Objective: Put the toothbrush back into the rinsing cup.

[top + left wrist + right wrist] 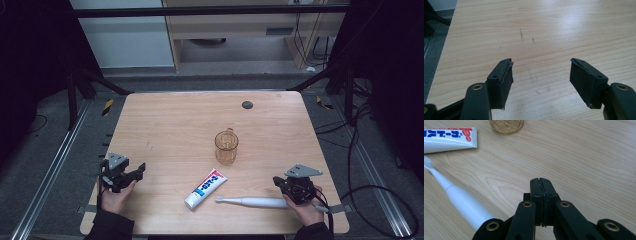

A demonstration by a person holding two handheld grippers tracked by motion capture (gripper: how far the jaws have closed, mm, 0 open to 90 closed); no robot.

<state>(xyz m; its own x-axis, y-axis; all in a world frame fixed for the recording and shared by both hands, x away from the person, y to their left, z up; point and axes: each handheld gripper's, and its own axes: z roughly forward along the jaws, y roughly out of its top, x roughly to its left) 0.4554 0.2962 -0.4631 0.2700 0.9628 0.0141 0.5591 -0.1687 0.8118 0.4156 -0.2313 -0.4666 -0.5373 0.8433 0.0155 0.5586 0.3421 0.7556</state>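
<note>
A white electric toothbrush (252, 202) lies near the table's front edge, its brush head pointing left. In the right gripper view the toothbrush (461, 200) runs past the left side of my jaws. A white toothpaste tube (206, 188) with blue and red print lies just left of it, and an amber glass mug (226, 146) stands upright behind them, mid-table. My right gripper (541, 181) is shut with nothing between its jaws, beside the toothbrush handle. At the front left my left gripper (541, 67) hovers open over bare wood.
The wooden table (165, 120) has a small dark round cap (247, 104) near its far edge. Metal frame rails run along both sides, and cables lie on the floor to the right. The toothpaste tube (449, 138) and mug base (506, 126) lie ahead of the right gripper.
</note>
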